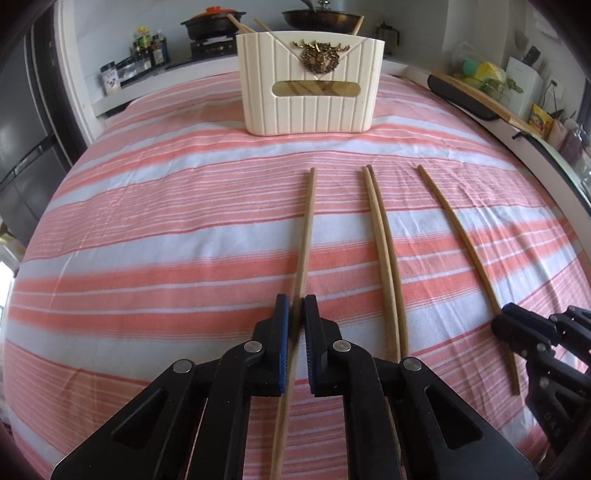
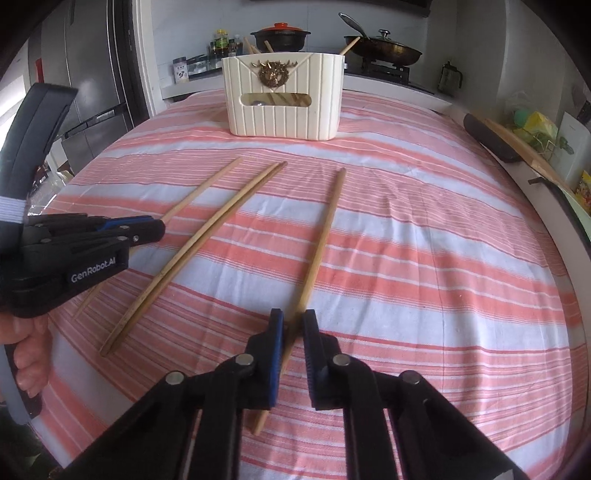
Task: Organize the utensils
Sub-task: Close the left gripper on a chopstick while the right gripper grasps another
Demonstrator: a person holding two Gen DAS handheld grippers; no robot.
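Observation:
Several wooden chopsticks lie on the striped cloth in front of a cream utensil holder (image 1: pixel 310 83) that holds more chopsticks; the holder also shows in the right wrist view (image 2: pixel 282 99). My left gripper (image 1: pixel 296 306) is shut on the leftmost chopstick (image 1: pixel 306 236) near its thick end. My right gripper (image 2: pixel 293 321) is shut on the rightmost chopstick (image 2: pixel 321 243). A pair of chopsticks (image 1: pixel 382 240) lies between them, seen in the right wrist view (image 2: pixel 199 243) too. The right gripper shows in the left wrist view (image 1: pixel 517 328), the left gripper in the right wrist view (image 2: pixel 155 229).
The table is covered with a pink and white striped cloth (image 1: pixel 184 221). Behind it are a stove with a black pot (image 2: pixel 280 35) and a pan (image 2: pixel 384 48), condiment bottles (image 1: pixel 147 48), and a cutting board (image 1: pixel 476 96) at the right edge.

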